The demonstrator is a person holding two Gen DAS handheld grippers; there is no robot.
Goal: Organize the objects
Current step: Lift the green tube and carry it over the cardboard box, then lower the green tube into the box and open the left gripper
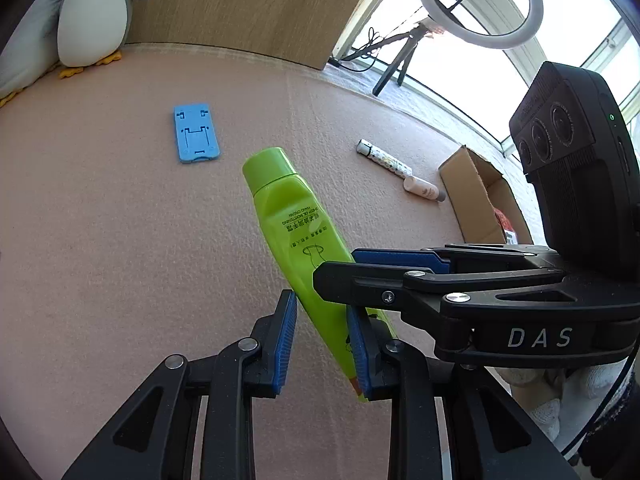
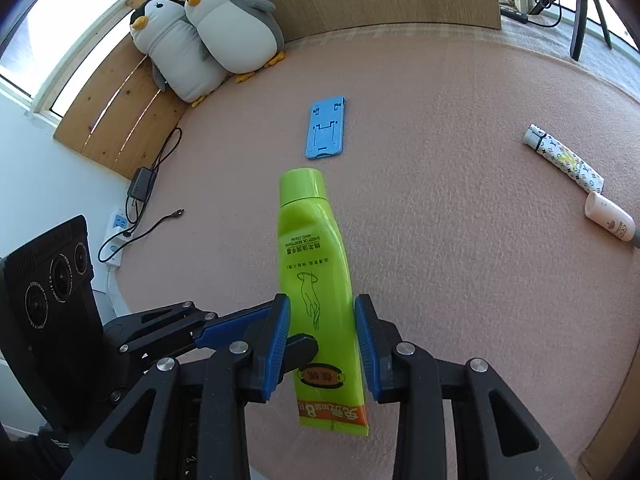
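R gripper [image 2: 322,340] clamps glossy green plastic tube [image 2: 312,248] | L gripper [image 1: 322,346] apart round it | fuzzy mat [image 2: 460,240]

Both wrist cameras look down closely, sharing the pink mat [image 1: 120,220].

Pink carpet [image 2: 460,280], blue stand [image 2: 326,128], patterned tube [image 2: 566,160], pale bottle [image 2: 610,220]

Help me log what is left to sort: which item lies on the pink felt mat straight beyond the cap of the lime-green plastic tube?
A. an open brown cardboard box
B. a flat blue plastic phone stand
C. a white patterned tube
B: the flat blue plastic phone stand lies on the pink felt mat just past the cap of the lime-green plastic tube.
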